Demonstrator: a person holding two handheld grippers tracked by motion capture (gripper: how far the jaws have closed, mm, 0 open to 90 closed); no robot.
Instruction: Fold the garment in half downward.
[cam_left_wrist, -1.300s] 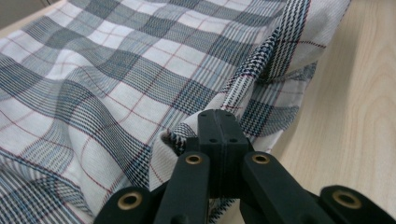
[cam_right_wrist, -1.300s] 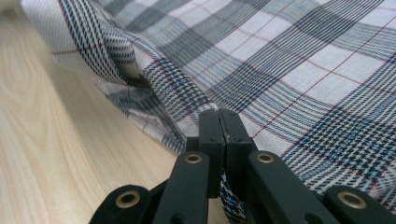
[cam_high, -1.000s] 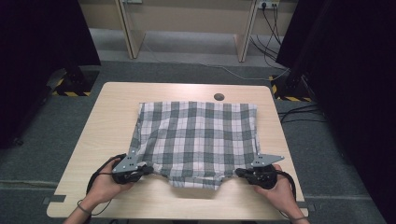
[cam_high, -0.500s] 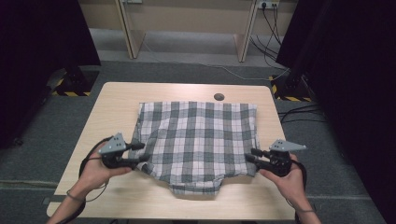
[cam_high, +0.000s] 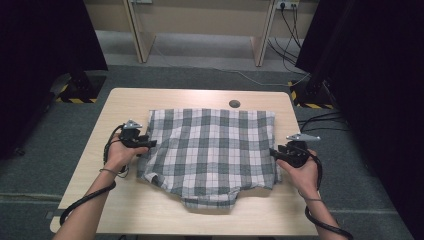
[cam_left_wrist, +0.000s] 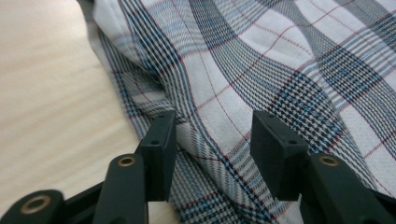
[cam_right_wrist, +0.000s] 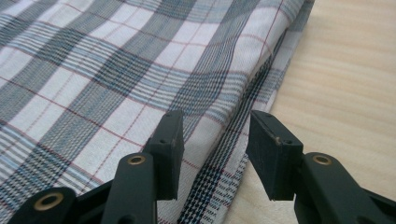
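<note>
A big wooden table (cam_high: 100, 210) fills the middle of the high view. A checked shirt (cam_high: 215, 150) lies flat on it, a bit past the middle toward 12 o'clock. It looks partly folded, with a loose lumpy bit hanging out at 6 o'clock.

The left gripper (cam_high: 148, 143) sits at 9 o'clock of the shirt, right at its side edge. The right gripper (cam_high: 273, 152) sits at 3 o'clock, at the other side edge. Both point in at the cloth. I think the person puts them there to take hold of both sides together, so the shirt can be folded or lifted evenly.

Both pairs of jaws have just been opening. Now the left jaws stand about half wide, and the right jaws too. Cloth lies under and between them, but the pads do not squeeze it.

The high view shows the whole shirt, both hands and the round hole (cam_high: 234, 104) in the table at 12 o'clock. It cannot show the gaps between the jaws. The left gripper view does: the left gripper (cam_left_wrist: 212, 140) hangs over a soft ridge of folded cloth near the seam. The right gripper view shows the right gripper (cam_right_wrist: 215, 140) over the stacked edge, where two layers meet the bare wood at 3 o'clock.
</note>
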